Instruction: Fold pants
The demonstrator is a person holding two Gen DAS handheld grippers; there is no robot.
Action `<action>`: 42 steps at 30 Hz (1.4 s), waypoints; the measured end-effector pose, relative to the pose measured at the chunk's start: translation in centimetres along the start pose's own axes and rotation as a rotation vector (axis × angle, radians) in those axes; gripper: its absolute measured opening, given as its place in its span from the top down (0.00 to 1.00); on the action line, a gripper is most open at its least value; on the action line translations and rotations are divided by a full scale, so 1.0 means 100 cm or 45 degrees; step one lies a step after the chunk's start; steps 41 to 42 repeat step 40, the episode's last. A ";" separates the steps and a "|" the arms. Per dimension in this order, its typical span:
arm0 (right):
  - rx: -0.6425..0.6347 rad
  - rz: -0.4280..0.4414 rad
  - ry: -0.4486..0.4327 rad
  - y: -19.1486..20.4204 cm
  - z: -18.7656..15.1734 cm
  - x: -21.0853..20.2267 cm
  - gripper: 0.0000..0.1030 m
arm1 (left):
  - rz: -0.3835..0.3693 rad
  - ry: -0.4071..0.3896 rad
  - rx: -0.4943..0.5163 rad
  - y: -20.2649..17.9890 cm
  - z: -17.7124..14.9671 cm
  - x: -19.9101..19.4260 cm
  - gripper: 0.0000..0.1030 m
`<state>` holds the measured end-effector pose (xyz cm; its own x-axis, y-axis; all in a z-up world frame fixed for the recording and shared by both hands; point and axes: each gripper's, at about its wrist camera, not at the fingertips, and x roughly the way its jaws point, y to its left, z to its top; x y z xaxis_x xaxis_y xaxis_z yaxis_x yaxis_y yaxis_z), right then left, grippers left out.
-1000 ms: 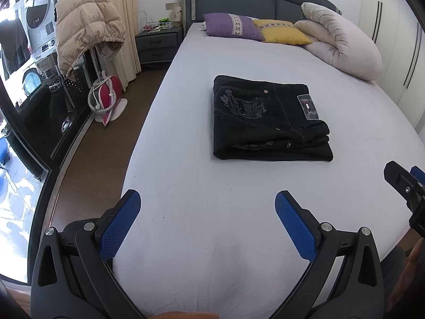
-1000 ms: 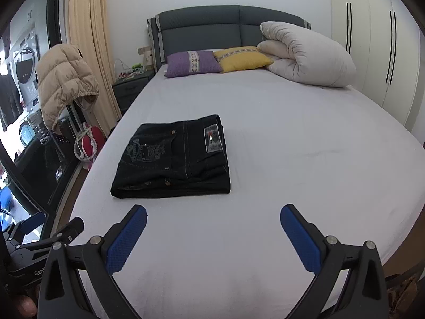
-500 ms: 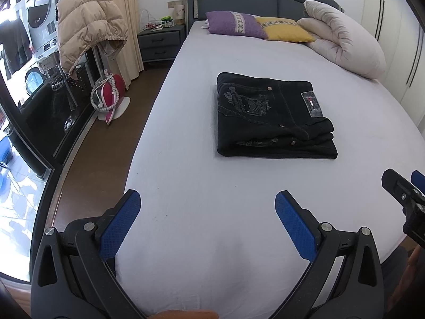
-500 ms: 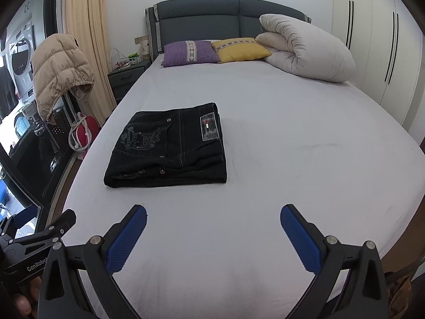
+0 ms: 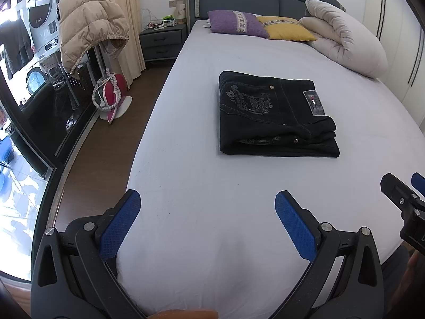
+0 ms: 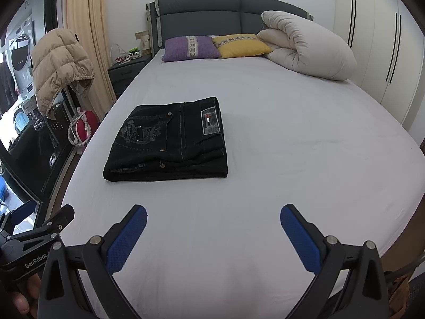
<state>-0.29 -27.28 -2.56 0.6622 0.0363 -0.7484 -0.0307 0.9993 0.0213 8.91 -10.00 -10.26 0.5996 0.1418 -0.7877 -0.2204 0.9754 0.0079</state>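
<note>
Black jeans [image 5: 273, 114] lie folded into a flat rectangle on the white bed sheet [image 5: 202, 186], with an embroidered back pocket and a waist patch facing up. The same pants [image 6: 170, 141] sit left of centre in the right wrist view. My left gripper [image 5: 207, 207] hovers open over the foot of the bed, well short of the pants, with nothing between its blue pads. My right gripper [image 6: 212, 220] is likewise open and empty, back from the pants. Each gripper shows at the edge of the other's view.
Purple [image 6: 190, 47] and yellow pillows [image 6: 241, 45] and a rolled beige duvet [image 6: 308, 45] lie at the headboard. Left of the bed are a nightstand [image 5: 162, 42], a beige puffer jacket [image 5: 90, 26] on a rack and a red iron [image 5: 111, 95] on the wood floor. Wardrobe doors [image 6: 385, 40] stand at right.
Both grippers have drifted slightly back and to the left of the folded pants, staying open. The pants have not moved.
</note>
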 end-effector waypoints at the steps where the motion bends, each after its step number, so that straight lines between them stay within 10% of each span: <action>1: 0.000 -0.001 0.001 0.000 0.000 0.000 0.00 | 0.000 0.000 -0.001 0.000 0.000 0.000 0.00; 42: -0.004 0.005 0.029 0.002 -0.005 0.006 0.00 | -0.006 -0.005 0.017 -0.003 -0.004 -0.002 0.00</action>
